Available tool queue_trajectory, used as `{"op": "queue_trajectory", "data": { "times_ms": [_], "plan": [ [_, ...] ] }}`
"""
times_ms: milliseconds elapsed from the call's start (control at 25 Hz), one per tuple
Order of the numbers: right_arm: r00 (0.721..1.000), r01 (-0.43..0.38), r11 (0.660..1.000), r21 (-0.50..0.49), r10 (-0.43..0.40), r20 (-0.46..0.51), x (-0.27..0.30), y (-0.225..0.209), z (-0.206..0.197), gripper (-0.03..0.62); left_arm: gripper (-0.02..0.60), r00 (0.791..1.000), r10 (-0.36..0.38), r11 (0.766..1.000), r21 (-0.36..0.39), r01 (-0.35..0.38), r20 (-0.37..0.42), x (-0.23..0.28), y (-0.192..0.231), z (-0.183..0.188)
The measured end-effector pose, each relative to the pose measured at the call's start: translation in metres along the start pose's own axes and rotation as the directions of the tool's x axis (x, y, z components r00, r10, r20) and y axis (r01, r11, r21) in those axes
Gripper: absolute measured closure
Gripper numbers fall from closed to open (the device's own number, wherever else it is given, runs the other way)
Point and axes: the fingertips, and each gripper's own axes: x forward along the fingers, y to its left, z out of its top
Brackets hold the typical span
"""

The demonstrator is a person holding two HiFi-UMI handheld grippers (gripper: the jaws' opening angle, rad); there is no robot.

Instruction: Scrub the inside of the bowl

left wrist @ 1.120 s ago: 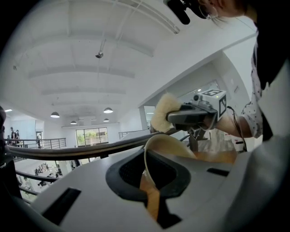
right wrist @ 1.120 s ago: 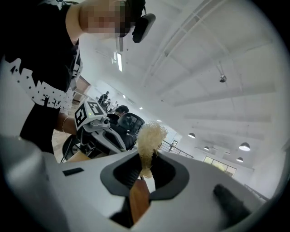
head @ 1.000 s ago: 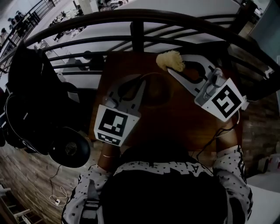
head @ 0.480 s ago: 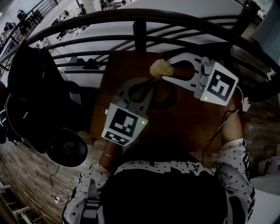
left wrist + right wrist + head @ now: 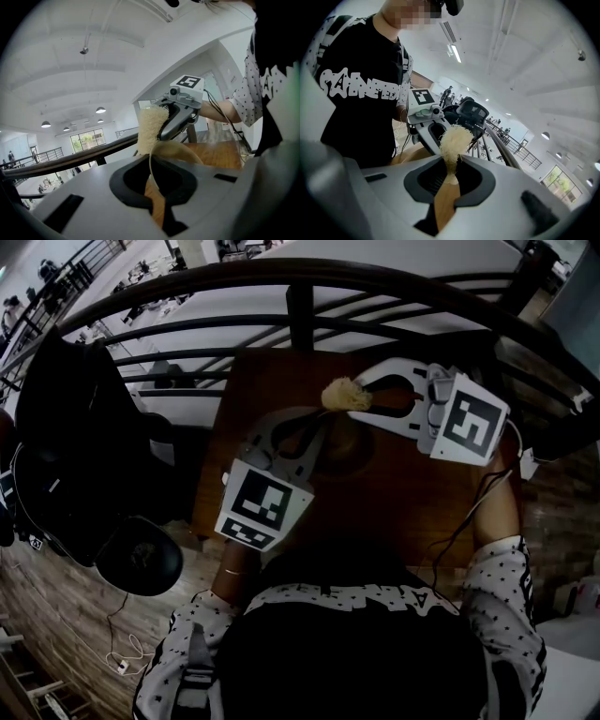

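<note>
head view — left gripper [image 5: 314,426] grips one bowl [image 5: 354,448], right gripper [image 5: 364,401] one scrubber [image 5: 340,394].

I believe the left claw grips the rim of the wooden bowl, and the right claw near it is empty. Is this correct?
Not quite. The right claw is not empty: it is shut on a pale fibrous scrubber, as the right gripper view shows. The left claw does grip the rim of the wooden bowl.
</note>
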Motion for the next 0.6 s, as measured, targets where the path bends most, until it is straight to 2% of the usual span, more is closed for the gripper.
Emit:
{"op": "queue_trajectory", "data": {
  "times_ms": [600],
  "plan": [
    [0.994,0.077,0.993,0.092,-0.084,0.065,-0.009,-0.008,-0.005,0.534,0.557,0.999,0.044,0.999,-0.029,-0.043,0.021,-0.006,0.018,0.005]
  ]
}}
